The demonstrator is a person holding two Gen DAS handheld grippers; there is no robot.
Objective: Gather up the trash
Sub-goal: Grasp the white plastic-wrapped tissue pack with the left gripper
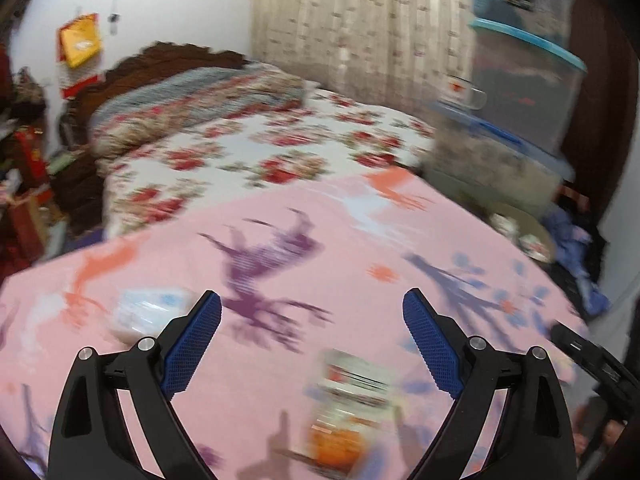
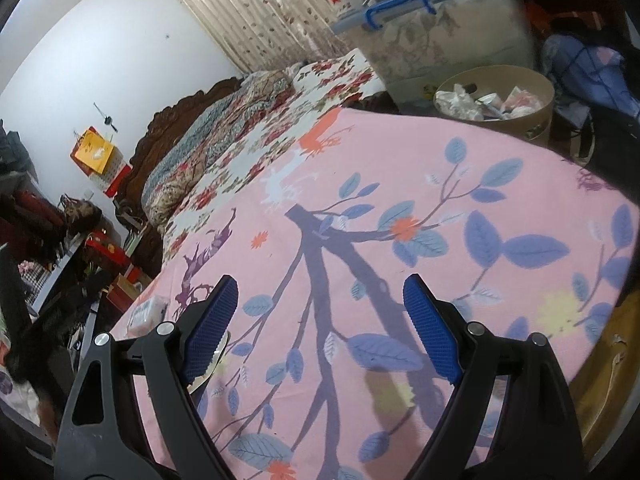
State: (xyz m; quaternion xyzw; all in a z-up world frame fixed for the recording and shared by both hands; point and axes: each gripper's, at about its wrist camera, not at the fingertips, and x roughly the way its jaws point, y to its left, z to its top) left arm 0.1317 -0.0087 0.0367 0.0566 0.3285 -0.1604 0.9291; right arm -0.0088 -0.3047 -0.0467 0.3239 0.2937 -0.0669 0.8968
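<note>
Trash pickup on a bed w/ pink sheet [image 2: 460,168]: both hand-held grippers hang above it, jaws wide apart, nothing between them. Left gripper [image 1: 312,312] faces a blurred orange-and-white packet [image 1: 348,404] lying near the sheet's near edge, just below its fingers; long axis seems to run away from the camera, orange end nearest, tho blur hides detail. A pale wrapped pack [image 1: 148,312] lies toward the left edge. Right gripper [image 2: 320,300] is over bare sheet; the bin [image 2: 496,100], already holding rubbish, stands beyond the far right corner. Best approach, prob.: slow down, straddle the packet across its short width, then close.
</note>
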